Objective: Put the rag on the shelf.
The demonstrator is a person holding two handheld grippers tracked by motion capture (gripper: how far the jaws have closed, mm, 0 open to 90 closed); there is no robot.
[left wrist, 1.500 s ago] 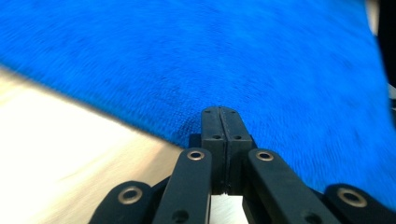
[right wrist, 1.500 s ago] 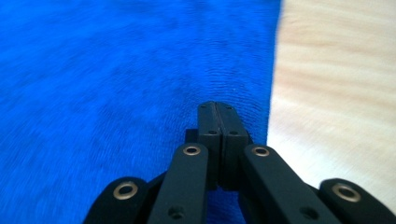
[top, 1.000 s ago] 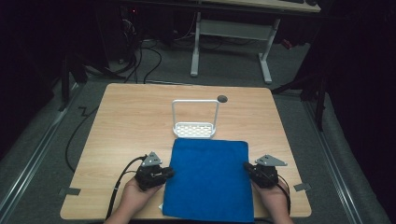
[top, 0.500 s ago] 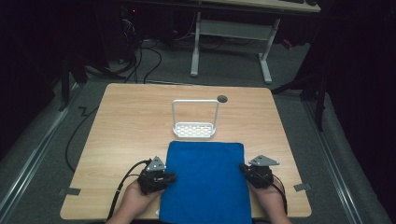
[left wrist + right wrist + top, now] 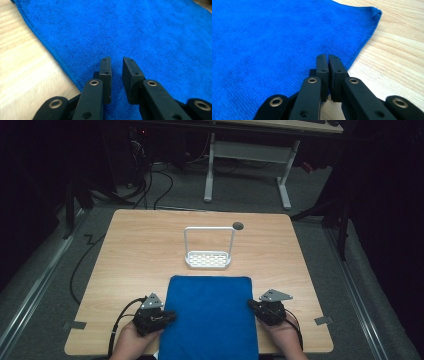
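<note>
Table (image 5: 150, 250): light wood top, square with rounded corners, a small dark round hole (image 5: 238, 225) near its far edge. Floor (image 5: 320, 245): grey carpet. Rails (image 5: 35, 290): pale strips running along the floor on both sides of the table. Desk frame (image 5: 247, 167): white metal legs and crossbar, standing beyond the table. Cables (image 5: 155, 180): black, tangled on the floor at far left. Tape (image 5: 74, 324): grey tabs at the table's near corners. Surroundings: very dark; walls cannot be made out.
</note>
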